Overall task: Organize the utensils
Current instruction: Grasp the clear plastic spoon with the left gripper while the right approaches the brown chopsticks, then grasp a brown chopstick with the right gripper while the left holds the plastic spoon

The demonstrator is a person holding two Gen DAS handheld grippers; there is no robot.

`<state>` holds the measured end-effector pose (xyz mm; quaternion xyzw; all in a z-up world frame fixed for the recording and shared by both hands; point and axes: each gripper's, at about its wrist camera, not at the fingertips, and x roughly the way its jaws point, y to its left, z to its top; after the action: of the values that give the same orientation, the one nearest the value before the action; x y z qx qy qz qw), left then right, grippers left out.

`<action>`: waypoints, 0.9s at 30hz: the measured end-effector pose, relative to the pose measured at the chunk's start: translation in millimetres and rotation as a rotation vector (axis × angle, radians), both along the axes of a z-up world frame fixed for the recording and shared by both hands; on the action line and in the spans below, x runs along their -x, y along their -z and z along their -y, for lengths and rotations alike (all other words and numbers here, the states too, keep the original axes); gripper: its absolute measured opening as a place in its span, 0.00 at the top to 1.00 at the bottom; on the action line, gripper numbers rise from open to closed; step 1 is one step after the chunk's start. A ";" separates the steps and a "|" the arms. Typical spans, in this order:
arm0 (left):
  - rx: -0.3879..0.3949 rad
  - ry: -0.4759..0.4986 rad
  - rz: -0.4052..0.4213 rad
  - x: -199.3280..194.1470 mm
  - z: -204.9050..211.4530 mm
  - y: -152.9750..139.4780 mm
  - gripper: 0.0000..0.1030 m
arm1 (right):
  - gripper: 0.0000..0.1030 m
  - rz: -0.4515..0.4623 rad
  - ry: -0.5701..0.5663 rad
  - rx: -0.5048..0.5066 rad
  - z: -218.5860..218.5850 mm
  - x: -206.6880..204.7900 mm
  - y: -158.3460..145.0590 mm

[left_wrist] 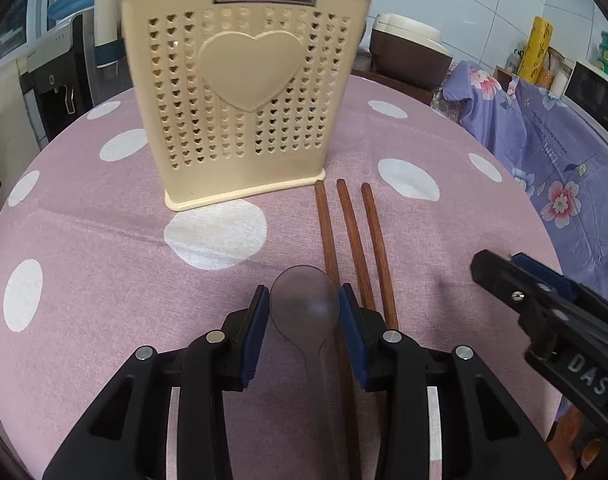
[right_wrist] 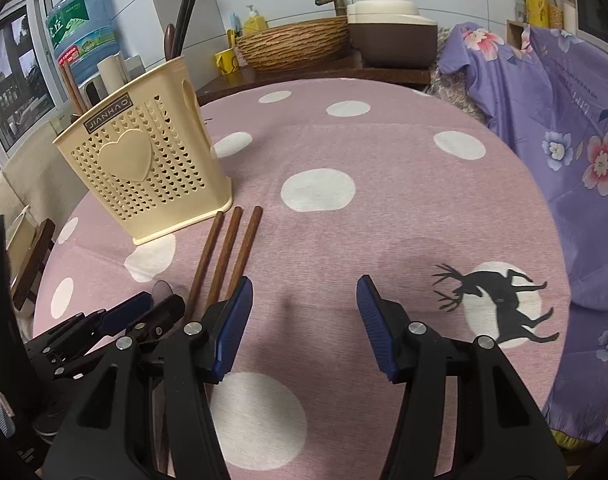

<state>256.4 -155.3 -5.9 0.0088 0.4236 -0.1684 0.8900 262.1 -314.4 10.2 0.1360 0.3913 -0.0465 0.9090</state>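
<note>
A cream perforated utensil holder (left_wrist: 244, 92) with a heart on its front stands on the pink dotted tablecloth (left_wrist: 104, 240); it also shows in the right wrist view (right_wrist: 144, 168), with dark utensils standing in it. Three brown wooden chopsticks (left_wrist: 373, 248) lie side by side to its right, also seen in the right wrist view (right_wrist: 232, 248). A translucent grey spoon (left_wrist: 304, 300) lies between the fingers of my left gripper (left_wrist: 304, 320), whose pads touch the sides of its bowl. My right gripper (right_wrist: 304, 320) is open and empty above the cloth, right of the chopsticks.
A purple floral cloth (right_wrist: 563, 120) covers furniture at the right. Behind the table are a woven basket (right_wrist: 296, 44), a brown and cream cooker (right_wrist: 391, 36) and a water bottle (right_wrist: 80, 36). A deer print (right_wrist: 499, 300) marks the tablecloth.
</note>
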 end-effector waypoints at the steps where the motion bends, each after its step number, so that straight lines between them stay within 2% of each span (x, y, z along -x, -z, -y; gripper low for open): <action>1: 0.006 -0.004 0.004 0.2 -2.8 -1.8 0.65 | 0.47 -0.008 -0.011 -0.009 -2.4 -4.2 1.3; 10: 0.046 -0.092 0.004 -3.9 -43.5 -5.1 0.65 | 0.63 -0.097 -0.081 -0.035 -27.9 -51.0 14.5; 15: 0.062 -0.109 0.008 -3.2 -53.5 -7.0 0.65 | 0.74 -0.144 -0.071 0.009 -36.2 -75.5 19.6; 23: 0.073 -0.108 0.008 -3.2 -54.7 -5.7 0.65 | 0.80 -0.182 -0.051 0.092 -47.5 -94.2 24.4; 27: 0.075 -0.113 0.008 -3.3 -55.6 -4.8 0.65 | 0.88 -0.183 -0.044 0.142 -54.1 -100.4 24.7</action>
<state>259.8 -99.6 -1.1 -0.0480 0.4130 -0.1335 0.8996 362.5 -260.3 -14.5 0.0579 0.4713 -0.0665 0.8775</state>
